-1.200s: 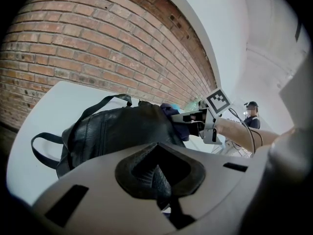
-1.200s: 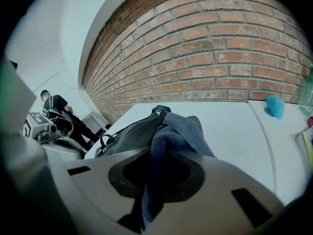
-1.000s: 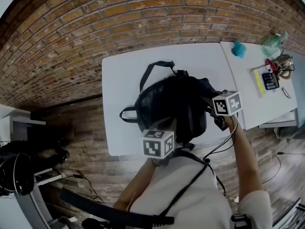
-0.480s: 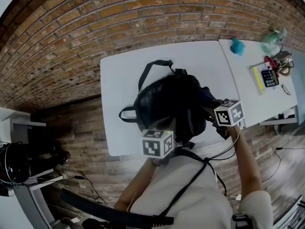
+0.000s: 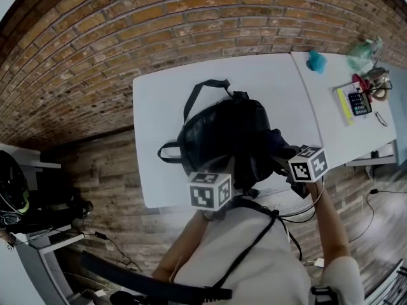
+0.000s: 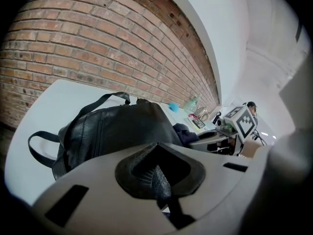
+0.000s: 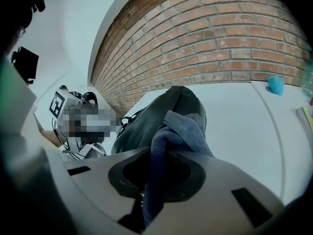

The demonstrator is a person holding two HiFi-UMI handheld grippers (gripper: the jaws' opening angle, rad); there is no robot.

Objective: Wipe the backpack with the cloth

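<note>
A black leather backpack (image 5: 219, 132) lies on the white table (image 5: 159, 100), its straps toward the left and far side. My left gripper (image 6: 159, 177) is shut on a fold of the backpack's near edge; its marker cube (image 5: 210, 191) sits at the table's front edge. My right gripper (image 7: 154, 180) is shut on a dark grey-blue cloth (image 7: 178, 129), which drapes against the backpack's right side (image 7: 156, 114). In the head view the cloth (image 5: 278, 140) shows just above the right marker cube (image 5: 308, 164). The jaws themselves are hidden under the cubes there.
A second white table (image 5: 331, 119) adjoins on the right, with a teal object (image 5: 317, 63), a calculator (image 5: 359, 105) and a bottle (image 5: 363, 54). A brick wall (image 5: 191, 18) runs behind both tables. Cables (image 5: 299, 196) hang at the front right over the wooden floor.
My right gripper has slid with the cloth down the backpack's right side toward the table's front edge. The left gripper and the backpack have stayed put.
</note>
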